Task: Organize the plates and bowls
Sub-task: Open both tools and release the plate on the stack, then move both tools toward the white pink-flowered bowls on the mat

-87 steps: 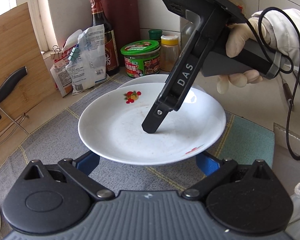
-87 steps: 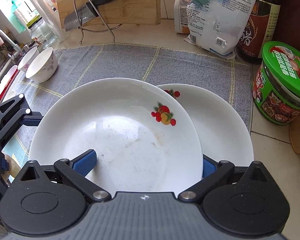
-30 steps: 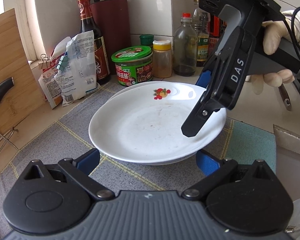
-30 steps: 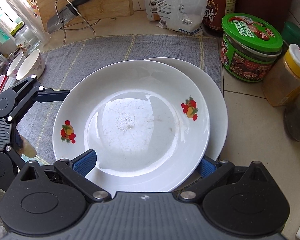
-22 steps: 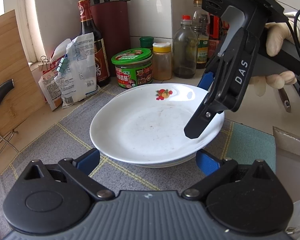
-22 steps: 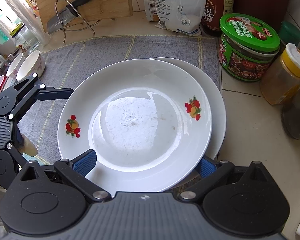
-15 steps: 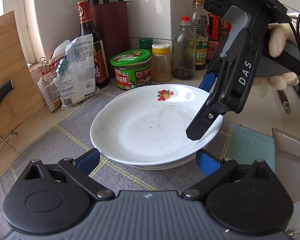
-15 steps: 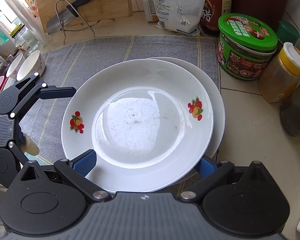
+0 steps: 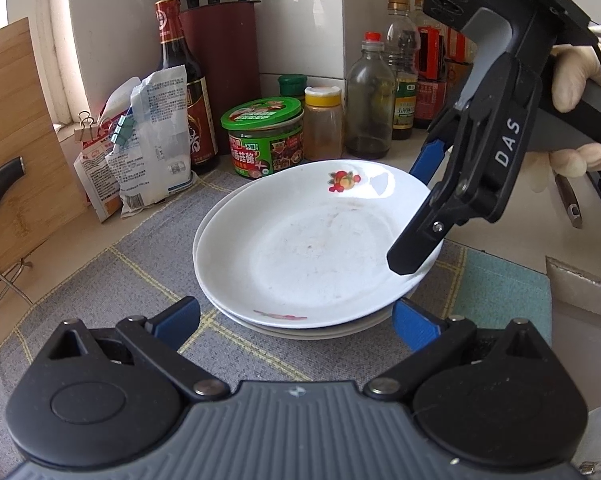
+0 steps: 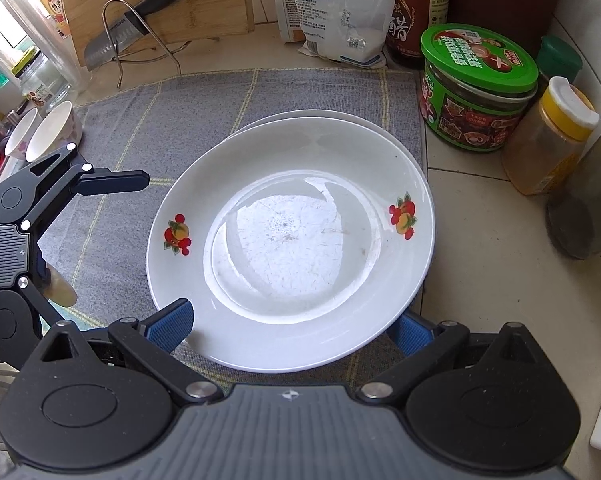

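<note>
White glazed china fills both my views: the top plate (image 10: pixel 290 240) sits on the lower plate (image 10: pixel 324 117), not quite centred, so a crescent of the one beneath shows along its far side. The stack rests on the grey mat (image 10: pixel 204 108) spread over the surface (image 10: pixel 488 288). My right gripper (image 10: pixel 290 326) is spread wide, its blue pads flanking the near rim of the top plate without clamping it; from the left view it hangs tilted over the rim, one finger (image 9: pixel 416 248) just above the edge, though I cannot tell whether it touches. My left gripper (image 9: pixel 296 316) is also wide, pads either side of the stack and apart from it.

I judge the stacking step nearly done, with two small bowls (image 10: pixel 54 132) waiting at the mat's far edge.

What worries me:
- The top plate is off-centre, so a nudge from the right finger could slide it across the slick glaze and off the lower one
- Lifting the right gripper at an angle might hook the rim and tip the plate
- The green-lidded jar (image 10: pixel 478 88) and the yellow-capped jar (image 10: pixel 550 140) stand near the stack, and a wide swing could knock them
- Reaching for the bowls, I could drag the mat and shift everything on it
</note>
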`<state>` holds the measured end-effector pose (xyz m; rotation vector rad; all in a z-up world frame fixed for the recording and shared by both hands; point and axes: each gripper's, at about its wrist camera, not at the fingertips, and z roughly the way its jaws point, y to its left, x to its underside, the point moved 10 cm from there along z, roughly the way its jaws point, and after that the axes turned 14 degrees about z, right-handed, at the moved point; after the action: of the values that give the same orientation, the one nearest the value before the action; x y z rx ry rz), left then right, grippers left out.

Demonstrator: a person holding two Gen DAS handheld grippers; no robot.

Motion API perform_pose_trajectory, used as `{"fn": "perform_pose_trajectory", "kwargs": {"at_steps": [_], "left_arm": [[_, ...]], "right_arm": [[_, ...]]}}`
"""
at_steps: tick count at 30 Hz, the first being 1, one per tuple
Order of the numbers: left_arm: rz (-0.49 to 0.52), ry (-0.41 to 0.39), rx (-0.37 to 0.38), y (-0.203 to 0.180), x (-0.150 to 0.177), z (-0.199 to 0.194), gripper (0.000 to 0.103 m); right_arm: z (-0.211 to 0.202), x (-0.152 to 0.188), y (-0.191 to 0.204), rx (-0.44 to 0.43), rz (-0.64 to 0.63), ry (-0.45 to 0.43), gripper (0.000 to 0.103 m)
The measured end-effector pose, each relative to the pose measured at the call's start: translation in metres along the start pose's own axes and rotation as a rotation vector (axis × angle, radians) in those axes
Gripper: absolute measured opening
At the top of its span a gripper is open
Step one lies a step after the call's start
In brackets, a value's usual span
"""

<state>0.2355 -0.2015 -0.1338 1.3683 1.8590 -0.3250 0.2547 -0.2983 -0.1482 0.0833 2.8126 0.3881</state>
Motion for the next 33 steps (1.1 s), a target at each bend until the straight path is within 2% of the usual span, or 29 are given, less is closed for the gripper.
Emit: {"fn": "perform_pose_trajectory", "kwargs": {"at_steps": [6, 14, 25, 31, 33], "left_arm": [[-0.016, -0.005, 0.008, 0.000, 0.000, 0.000, 0.102], [-0.041, -0.015, -0.022, 0.006, 0.001, -0.007, 0.102], [-0.068, -0.052, -0.095, 0.017, 0.001, -0.030, 0.102], [-0.095, -0.091, -0.140, 0.025, 0.002, -0.050, 0.102], [-0.111, -0.105, -0.163, 0.028, 0.002, -0.060, 0.102]], "right_arm": [[0.000, 0.003, -0.001, 0.016, 0.005, 0.003, 0.103], [-0.001, 0.007, 0.000, 0.058, -0.013, -0.012, 0.103], [-0.016, 0.005, 0.021, 0.157, -0.104, -0.174, 0.103], [-0.031, 0.004, 0.034, 0.167, -0.078, -0.294, 0.103], [-0.037, 0.006, 0.041, 0.145, -0.073, -0.331, 0.103]]}}
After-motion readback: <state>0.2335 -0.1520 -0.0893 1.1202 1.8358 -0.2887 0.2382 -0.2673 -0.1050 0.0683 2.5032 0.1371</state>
